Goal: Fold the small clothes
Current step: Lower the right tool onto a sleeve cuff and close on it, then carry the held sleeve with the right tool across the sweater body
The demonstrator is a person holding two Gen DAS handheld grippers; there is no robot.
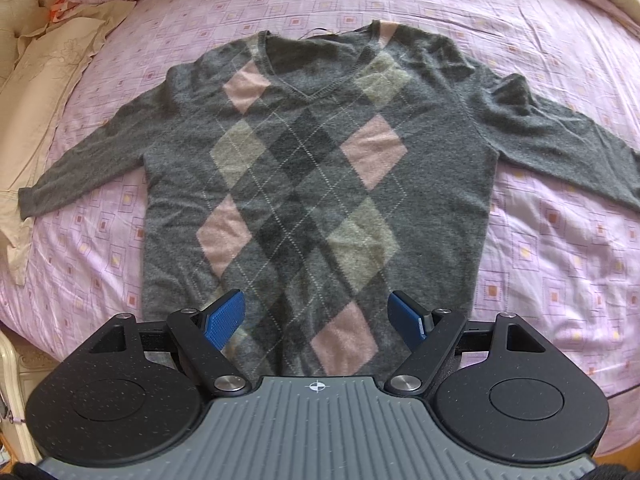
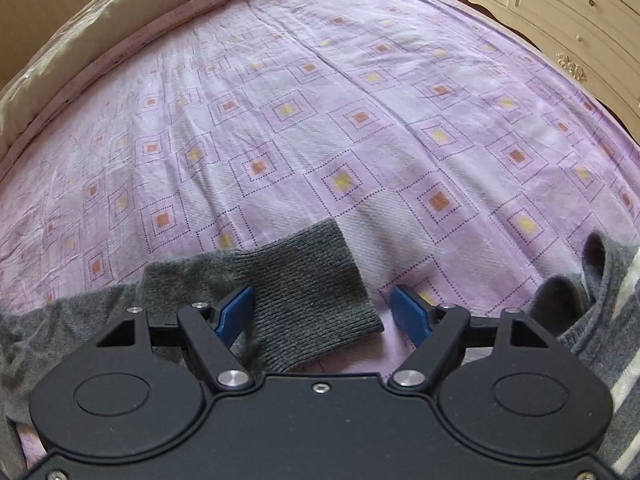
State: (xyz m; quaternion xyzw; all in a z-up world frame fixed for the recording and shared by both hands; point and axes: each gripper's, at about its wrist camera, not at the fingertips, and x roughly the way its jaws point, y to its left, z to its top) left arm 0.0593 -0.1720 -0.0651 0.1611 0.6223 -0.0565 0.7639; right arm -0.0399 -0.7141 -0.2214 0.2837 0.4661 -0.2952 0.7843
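Note:
A grey V-neck sweater (image 1: pixel 312 168) with pink and beige argyle diamonds lies flat, front up, on the bed, both sleeves spread out. My left gripper (image 1: pixel 318 320) is open above the sweater's hem, holding nothing. In the right wrist view, a ribbed grey sleeve cuff (image 2: pixel 312 288) lies on the sheet between the blue pads of my right gripper (image 2: pixel 322 312), which is open just above it.
A pink-purple sheet (image 2: pixel 320 120) with square prints covers the bed. Beige pillows (image 1: pixel 44 60) lie at the far left. Another grey striped garment (image 2: pixel 600 312) lies at the right. A cream dresser (image 2: pixel 560 8) stands beyond the bed.

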